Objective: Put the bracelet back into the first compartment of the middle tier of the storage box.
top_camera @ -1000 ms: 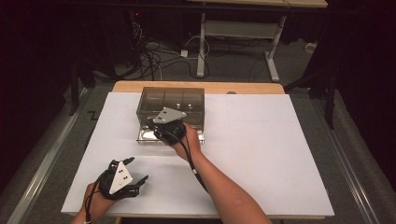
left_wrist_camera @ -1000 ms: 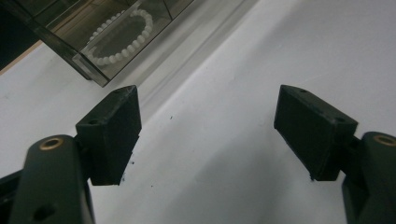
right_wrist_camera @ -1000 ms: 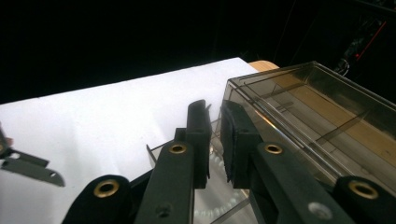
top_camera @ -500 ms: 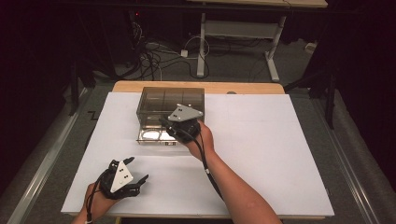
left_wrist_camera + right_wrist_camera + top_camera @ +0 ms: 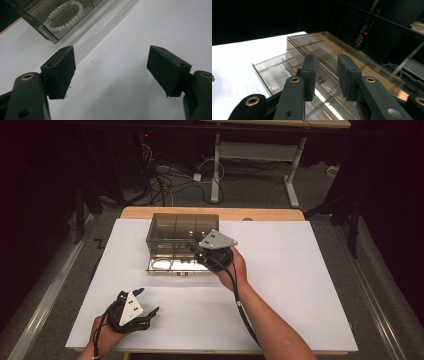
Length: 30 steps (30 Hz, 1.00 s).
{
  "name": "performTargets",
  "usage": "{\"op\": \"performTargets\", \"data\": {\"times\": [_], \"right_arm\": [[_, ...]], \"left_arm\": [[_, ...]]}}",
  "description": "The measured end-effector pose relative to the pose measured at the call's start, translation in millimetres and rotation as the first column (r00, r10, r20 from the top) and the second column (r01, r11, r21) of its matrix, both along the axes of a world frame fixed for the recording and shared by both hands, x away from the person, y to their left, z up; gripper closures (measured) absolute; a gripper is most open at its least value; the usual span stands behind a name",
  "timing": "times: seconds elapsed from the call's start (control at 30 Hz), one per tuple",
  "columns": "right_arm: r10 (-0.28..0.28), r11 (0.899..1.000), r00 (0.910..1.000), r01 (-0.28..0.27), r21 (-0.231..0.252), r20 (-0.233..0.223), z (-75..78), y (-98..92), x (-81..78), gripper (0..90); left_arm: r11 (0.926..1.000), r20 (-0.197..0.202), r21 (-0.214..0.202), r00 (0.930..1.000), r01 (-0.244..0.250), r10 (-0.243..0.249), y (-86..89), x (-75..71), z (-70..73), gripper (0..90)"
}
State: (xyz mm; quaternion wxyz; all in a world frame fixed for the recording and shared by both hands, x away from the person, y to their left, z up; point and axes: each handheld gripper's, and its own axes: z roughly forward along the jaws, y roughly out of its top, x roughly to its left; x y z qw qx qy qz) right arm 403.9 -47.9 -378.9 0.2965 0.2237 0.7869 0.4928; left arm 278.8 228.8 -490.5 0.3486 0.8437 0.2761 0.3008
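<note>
Drawer box (image 5: 182,236) sitting on white table (image 5: 300,290), drawer pulled out, bead bracelet (image 5: 275,75) lying inside. Right gripper (image 5: 197,252) jaws just opening, nothing between. Left gripper (image 5: 147,302) resting apart, jaws gaping wide, empty.

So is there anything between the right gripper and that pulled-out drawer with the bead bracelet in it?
Nothing visible. The right gripper hovers at the smoky drawer box, its jaws just opening with nothing between them; the open drawer and white bead bracelet lie unobstructed below.

drawer (image 5: 287,72) front hidden behind right claw (image 5: 325,72), bracelet (image 5: 65,15) blurred
</note>
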Motion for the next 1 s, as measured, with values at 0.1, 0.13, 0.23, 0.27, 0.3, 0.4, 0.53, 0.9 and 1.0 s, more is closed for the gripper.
{"op": "performTargets", "data": {"times": [0.1,0.13,0.23,0.27,0.3,0.4,0.53,0.9,1.0], "right_arm": [[-0.017,1.0,0.9998,0.017,-0.004,0.008,1.6,-7.3,-1.4,68.5],[-0.021,1.0,0.9997,0.021,-0.008,0.01,1.8,-9.7,-1.8,67.7],[-0.042,0.999,0.9989,0.042,-0.017,0.02,3.3,-17.4,-2.6,66.1],[-0.049,0.999,0.9985,0.05,-0.013,0.023,4.2,-20.5,-2.8,66.1],[-0.054,0.999,0.9983,0.054,-0.006,0.023,5.2,-23.9,-2.8,66.1],[-0.077,0.997,0.9966,0.077,0.006,0.028,8.3,-33.6,-3.4,63.3],[-0.095,0.995,0.9949,0.095,0.007,0.034,12.2,-47.7,-5.6,61.1],[-0.125,0.992,0.9908,0.126,-0.012,0.052,13.3,-75.7,-12.8,53.4],[-0.144,0.99,0.9884,0.144,0.006,0.047,12.9,-83.6,-13.1,49.2]], "left_arm": [[1.0,0.0,0.004,1.0,0.004,-0.004,-0.5,-0.6,-0.2,22.9],[1.0,0.0,0.006,1.0,0.004,-0.004,-0.6,-0.6,-0.3,22.9],[1.0,0.002,0.005,1.0,0.002,-0.002,-0.5,-0.6,-0.2,22.9],[1.0,0.003,0.005,1.0,0.002,-0.002,-0.5,-0.7,0.0,22.9],[1.0,0.003,0.003,1.0,0.003,-0.003,-0.4,-0.8,0.1,22.9],[1.0,0.001,0.005,1.0,0.006,-0.006,-0.3,-1.1,0.0,22.9],[1.0,-0.001,0.006,1.0,0.006,-0.006,-0.4,-0.7,-0.5,22.9],[1.0,-0.004,0.009,1.0,0.005,-0.005,-1.7,0.0,-1.1,22.9],[1.0,-0.003,0.01,1.0,0.003,-0.003,-2.0,0.3,-1.2,22.9]]}}
